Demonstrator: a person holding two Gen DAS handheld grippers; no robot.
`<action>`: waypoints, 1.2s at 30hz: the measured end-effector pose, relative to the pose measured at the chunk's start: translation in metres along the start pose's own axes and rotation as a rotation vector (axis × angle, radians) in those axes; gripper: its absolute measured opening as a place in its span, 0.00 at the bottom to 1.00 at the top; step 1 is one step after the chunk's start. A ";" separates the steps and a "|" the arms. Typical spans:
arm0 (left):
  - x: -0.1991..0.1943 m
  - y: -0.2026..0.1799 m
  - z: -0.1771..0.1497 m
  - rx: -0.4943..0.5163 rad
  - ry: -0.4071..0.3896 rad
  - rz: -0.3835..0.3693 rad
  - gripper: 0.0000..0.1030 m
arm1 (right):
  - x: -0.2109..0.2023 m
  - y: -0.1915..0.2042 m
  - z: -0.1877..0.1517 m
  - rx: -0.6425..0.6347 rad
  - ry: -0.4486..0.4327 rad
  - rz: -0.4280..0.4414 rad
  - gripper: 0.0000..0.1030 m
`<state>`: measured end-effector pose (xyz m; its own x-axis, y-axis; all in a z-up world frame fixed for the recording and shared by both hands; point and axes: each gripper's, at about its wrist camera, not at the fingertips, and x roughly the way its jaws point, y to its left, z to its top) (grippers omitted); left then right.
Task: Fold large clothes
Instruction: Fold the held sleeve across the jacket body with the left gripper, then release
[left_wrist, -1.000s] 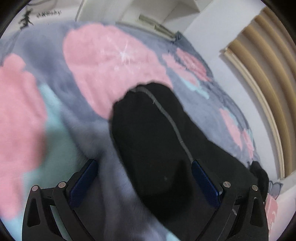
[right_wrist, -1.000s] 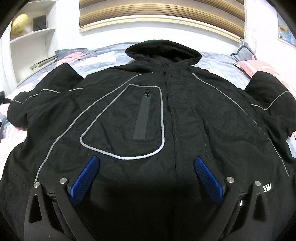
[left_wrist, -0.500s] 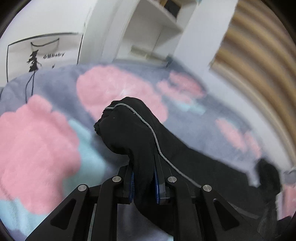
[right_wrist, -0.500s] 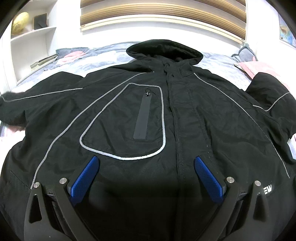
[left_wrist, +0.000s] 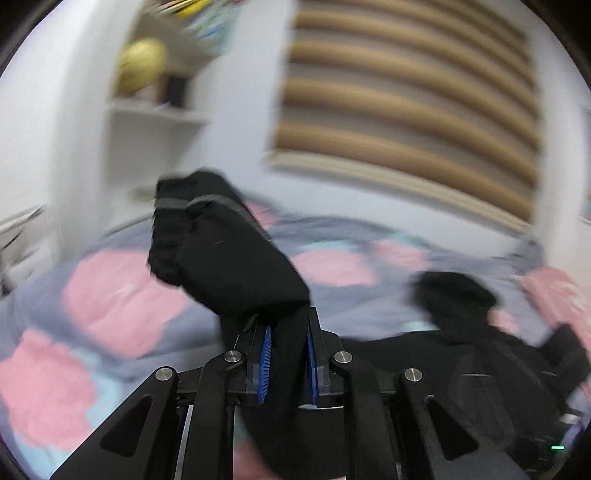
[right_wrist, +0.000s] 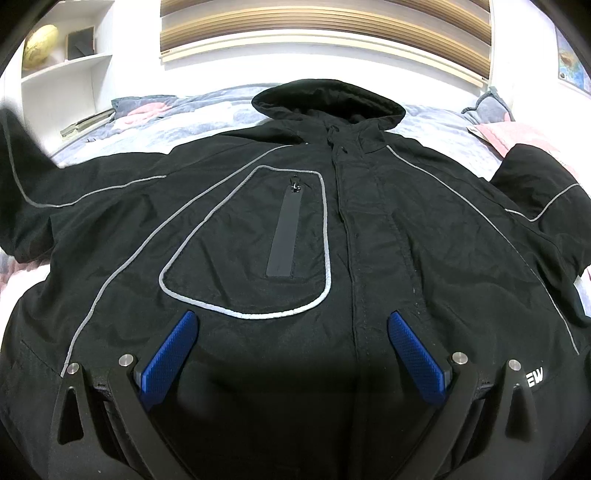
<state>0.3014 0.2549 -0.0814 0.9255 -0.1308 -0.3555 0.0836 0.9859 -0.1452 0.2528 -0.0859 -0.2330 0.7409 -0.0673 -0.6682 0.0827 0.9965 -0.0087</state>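
Note:
A black hooded jacket (right_wrist: 369, 236) with grey piping lies front-up on the bed, hood (right_wrist: 328, 99) toward the headboard. My right gripper (right_wrist: 291, 339) is open and hovers low over the jacket's lower front, blue pads apart. My left gripper (left_wrist: 287, 354) is shut on the jacket's left sleeve (left_wrist: 229, 258), holding it lifted above the bed, cuff end sticking up. The raised sleeve also shows at the left edge of the right wrist view (right_wrist: 18, 158). The jacket body (left_wrist: 498, 369) lies at the right in the blurred left wrist view.
The bed has a grey blanket with pink patches (left_wrist: 122, 299). A white shelf (right_wrist: 66, 66) with a yellow ball stands at the left. A slatted wooden headboard (right_wrist: 325, 22) is behind. A pink pillow (right_wrist: 517, 136) lies at the right.
My left gripper closed on the left sleeve and has lifted it off the bed, swinging toward the jacket body. The right gripper has stayed still and open.

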 end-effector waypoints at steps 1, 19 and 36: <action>-0.002 -0.016 0.003 0.015 -0.002 -0.044 0.15 | 0.000 0.000 0.000 0.001 0.000 0.001 1.00; 0.173 -0.201 -0.138 0.140 0.715 -0.496 0.18 | -0.003 -0.001 0.001 0.023 -0.016 0.025 1.00; 0.074 -0.150 -0.071 -0.061 0.540 -0.695 0.68 | -0.031 -0.036 0.013 0.132 0.073 0.097 1.00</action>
<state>0.3315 0.0898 -0.1513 0.3704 -0.7456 -0.5540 0.5284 0.6596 -0.5345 0.2360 -0.1205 -0.2022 0.6997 0.0371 -0.7134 0.1034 0.9829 0.1525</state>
